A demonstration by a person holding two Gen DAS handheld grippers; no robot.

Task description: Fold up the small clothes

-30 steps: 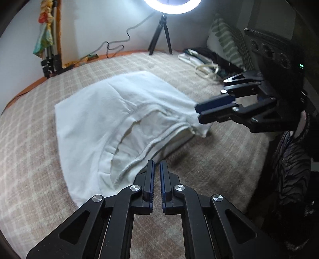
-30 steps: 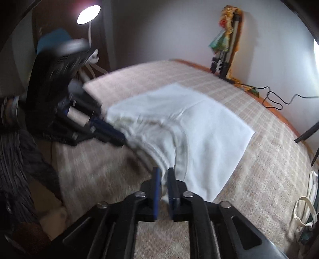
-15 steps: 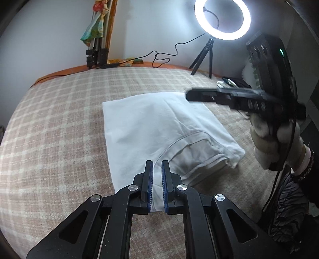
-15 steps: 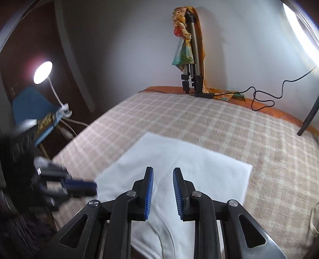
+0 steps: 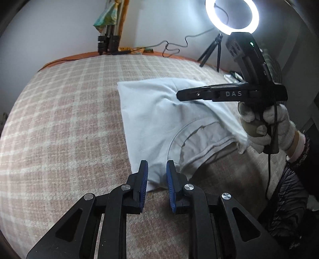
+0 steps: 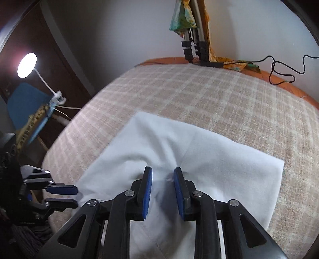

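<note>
A small white garment [image 5: 157, 119] lies folded on the checked blanket, its seamed hem toward the near right. My left gripper [image 5: 156, 169] hovers over the garment's near corner. Its jaws are opening, and cloth lies below the gap without the pads pressing on it. My right gripper [image 5: 180, 95], held in a gloved hand [image 5: 267, 123], reaches in sideways over the garment's far part. In the right wrist view the right gripper [image 6: 163, 175] is over the middle of the garment [image 6: 229, 169], jaws opening, creases running to the gap. The left gripper [image 6: 67, 196] shows at the left edge.
The bed's checked blanket [image 5: 59, 119] spreads wide to the left and far side. A ring light [image 5: 232, 18] on a small tripod and a cable [image 5: 175, 45] stand at the back, beside a tripod with coloured cloth [image 5: 108, 39]. A desk lamp [image 6: 27, 64] glows off the bed's left.
Both grippers' jaws went from nearly closed to a small gap. The lifted hem has dropped and the garment lies flatter. The right gripper swung from the hem to over the garment's middle.
</note>
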